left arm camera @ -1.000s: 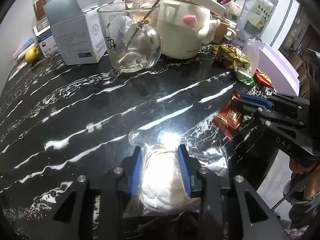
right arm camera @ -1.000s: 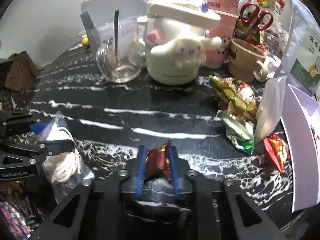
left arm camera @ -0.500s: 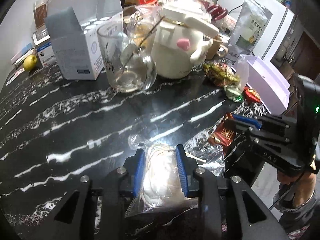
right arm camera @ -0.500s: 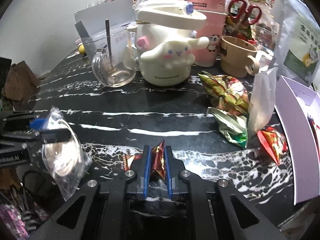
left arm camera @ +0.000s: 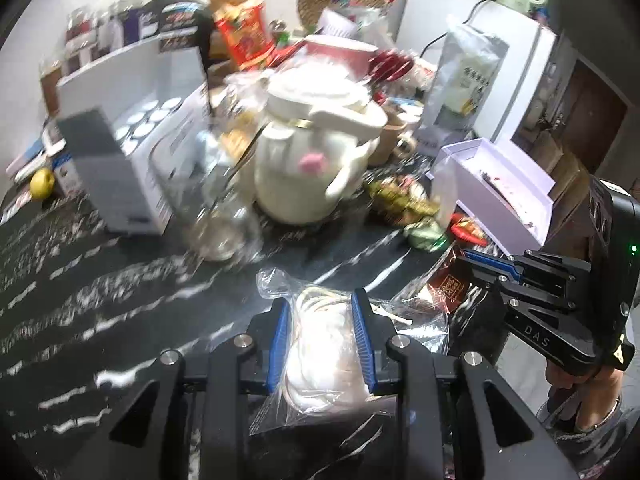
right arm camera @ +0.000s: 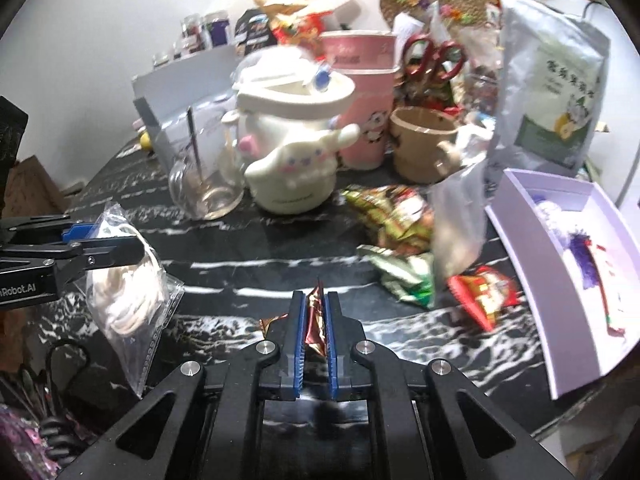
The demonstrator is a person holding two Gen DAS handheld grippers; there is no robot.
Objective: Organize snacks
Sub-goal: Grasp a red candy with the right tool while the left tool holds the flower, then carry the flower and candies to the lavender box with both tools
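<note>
Right now the black marbled tabletop [right arm camera: 248,258] is crowded along its far edge, and the open lilac box [right arm camera: 568,280] at the right looks like the likeliest home for the snacks, though that is my guess. The left hand-held gripper [left arm camera: 322,340] is clamped on a clear bag of something white [left arm camera: 320,354], lifted clear above the near edge. The right hand-held gripper [right arm camera: 314,338] pinches a small red-and-gold foil snack [right arm camera: 313,322] tightly between its blue pads, also off the surface.

To do this well, I'd carry each one high and level, keep the two apart, and let go only once fully over the box, since the foil is thin and could slip.

In the way stand the cream cartoon jug [right arm camera: 294,152], a glass mug [right arm camera: 204,188] with a spoon, a grey carton [left arm camera: 128,168] and a tan cup [right arm camera: 426,146]. Loose wrappers [right arm camera: 394,216] and a red packet [right arm camera: 482,290] lie just beside the box, with a limp clear pouch [right arm camera: 458,220] standing at its near corner; the left view is too blurred to tell more.
</note>
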